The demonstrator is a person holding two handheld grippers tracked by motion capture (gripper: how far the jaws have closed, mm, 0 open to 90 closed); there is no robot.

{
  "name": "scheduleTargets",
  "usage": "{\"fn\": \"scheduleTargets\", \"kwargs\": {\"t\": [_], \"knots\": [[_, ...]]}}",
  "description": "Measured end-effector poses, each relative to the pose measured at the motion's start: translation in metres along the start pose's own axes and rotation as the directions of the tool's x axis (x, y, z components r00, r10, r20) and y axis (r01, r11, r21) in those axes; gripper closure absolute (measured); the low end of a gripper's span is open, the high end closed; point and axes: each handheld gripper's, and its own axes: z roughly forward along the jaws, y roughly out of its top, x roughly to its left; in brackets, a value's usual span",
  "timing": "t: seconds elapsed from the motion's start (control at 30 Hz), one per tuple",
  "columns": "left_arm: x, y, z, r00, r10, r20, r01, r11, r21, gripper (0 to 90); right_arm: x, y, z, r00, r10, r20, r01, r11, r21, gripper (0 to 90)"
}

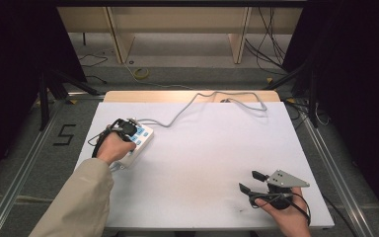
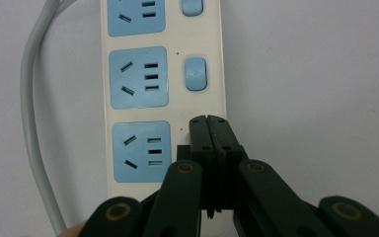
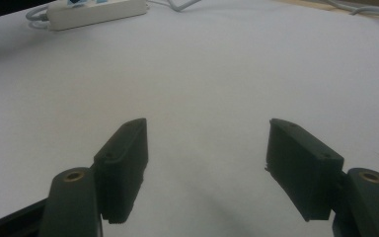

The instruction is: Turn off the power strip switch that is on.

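With jaws closed, the left gripper (image 2: 208, 121) presses its tips on the power strip (image 2: 170, 111) beside the nearest socket, its switch likely mid-press, while the right gripper (image 3: 207, 165), well apart, gapes empty.

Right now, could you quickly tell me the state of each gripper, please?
Left gripper: shut, nothing between the jaws, tips over the power strip beside its nearest blue socket.
Right gripper: open, holding nothing, above the white table.

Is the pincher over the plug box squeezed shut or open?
Shut. The left gripper has its two black jaws pressed together with no gap, tips over the power strip beside a blue socket, holding nothing.
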Motion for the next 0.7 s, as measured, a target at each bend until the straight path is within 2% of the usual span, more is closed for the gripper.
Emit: {"fn": "scheduleTargets", "kwargs": {"t": [0.27, 0.5, 0.7], "knots": [[0.0016, 0.0001, 0.0034, 0.9999, -0.01, -0.011, 0.01, 0.9999, 0.003, 89.6, -0.0001, -0.0002, 0.0001, 1.0, -0.001, -0.001, 0.001, 1.0, 0.001, 33.5], [0.0012, 0.0003, 0.0055, 0.9999, -0.001, -0.012, 0.002, 0.9999, 0.013, 89.6, 0.0001, -0.0001, -0.0001, 1.0, -0.001, 0.0, 0.001, 1.0, 0.001, 33.5], [0.0017, 0.0001, 0.0064, 0.9999, -0.006, -0.013, 0.006, 1.0, 0.002, 89.6, -0.0002, 0.0, -0.0003, 1.0, 0.0, 0.0, 0.0, 1.0, 0.0, 33.5]]}}
